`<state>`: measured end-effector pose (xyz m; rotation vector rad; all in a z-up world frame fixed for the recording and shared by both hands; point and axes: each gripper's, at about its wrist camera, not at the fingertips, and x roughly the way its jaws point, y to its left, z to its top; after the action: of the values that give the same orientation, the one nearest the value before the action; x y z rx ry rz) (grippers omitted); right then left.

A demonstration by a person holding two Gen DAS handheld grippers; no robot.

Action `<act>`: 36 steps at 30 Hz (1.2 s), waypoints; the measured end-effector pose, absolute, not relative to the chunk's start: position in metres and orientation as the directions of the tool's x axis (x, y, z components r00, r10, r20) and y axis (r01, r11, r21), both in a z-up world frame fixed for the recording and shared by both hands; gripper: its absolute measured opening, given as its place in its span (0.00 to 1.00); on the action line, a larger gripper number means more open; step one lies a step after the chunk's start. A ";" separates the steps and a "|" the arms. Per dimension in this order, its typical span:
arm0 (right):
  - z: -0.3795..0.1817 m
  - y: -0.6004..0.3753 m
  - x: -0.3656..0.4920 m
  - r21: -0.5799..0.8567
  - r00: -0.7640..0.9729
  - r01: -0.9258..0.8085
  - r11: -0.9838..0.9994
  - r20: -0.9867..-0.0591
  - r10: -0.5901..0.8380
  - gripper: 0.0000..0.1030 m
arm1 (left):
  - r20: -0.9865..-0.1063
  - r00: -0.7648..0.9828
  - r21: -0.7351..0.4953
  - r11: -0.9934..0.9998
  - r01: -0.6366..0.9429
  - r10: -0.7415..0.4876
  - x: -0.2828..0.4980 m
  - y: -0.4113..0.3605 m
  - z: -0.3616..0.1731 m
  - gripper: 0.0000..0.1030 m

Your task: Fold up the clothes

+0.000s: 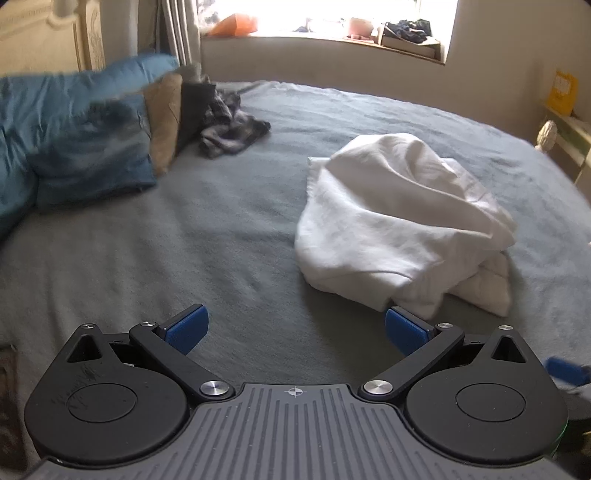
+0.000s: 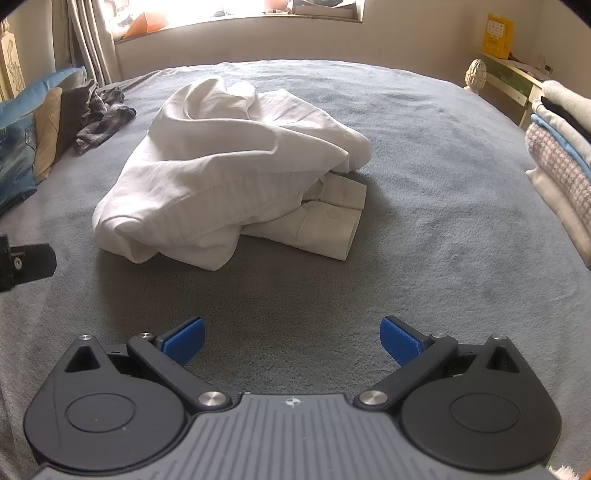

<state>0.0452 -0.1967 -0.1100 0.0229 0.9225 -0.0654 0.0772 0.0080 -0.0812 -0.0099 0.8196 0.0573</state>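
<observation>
Two grippers, the left gripper (image 1: 294,330) and right gripper (image 2: 291,339), hover spread wide and empty over the grey blanket (image 2: 424,155). The white shirt (image 2: 229,166) lies crumpled mid-bed, cuffs half buried. A stack of folded clothes (image 2: 557,158) is cut off at the right edge; the dark heap (image 1: 229,125) by the pillows is blurred, perhaps plaid.

The stack of folded clothes (image 2: 561,162) is cut off by the right edge; window-sill items (image 1: 406,31) are washed out; blue pillows (image 1: 74,140) look blurred.
</observation>
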 end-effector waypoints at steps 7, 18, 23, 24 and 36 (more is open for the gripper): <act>-0.101 -0.215 0.039 0.096 0.656 0.075 0.993 -0.754 0.023 1.00 | -0.753 0.657 0.138 0.984 0.108 0.033 0.102 0.019 -0.065 1.00; -0.073 -0.244 0.033 0.211 0.802 0.033 0.977 -0.589 0.100 1.00 | -0.657 0.741 0.078 0.965 0.250 -0.138 0.089 0.004 -0.092 1.00; -0.067 -0.275 0.067 0.307 0.799 0.047 0.950 -0.583 0.149 1.00 | -0.617 0.754 0.107 0.925 0.365 -0.226 0.085 -0.020 -0.113 0.99; -0.069 -0.279 0.076 0.345 0.785 0.049 0.937 -0.594 0.178 1.00 | -0.600 0.766 0.131 0.917 0.377 -0.229 0.085 -0.023 -0.116 0.99; -0.127 -0.284 0.166 0.614 0.631 0.082 0.785 -0.642 0.436 0.67 | -0.567 0.787 0.116 0.923 0.367 -0.242 0.117 -0.027 -0.144 0.31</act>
<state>0.1658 -0.2838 -0.1274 0.6544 0.8788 0.2203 0.1169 -0.0272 -0.1436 0.2260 0.5774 -0.3315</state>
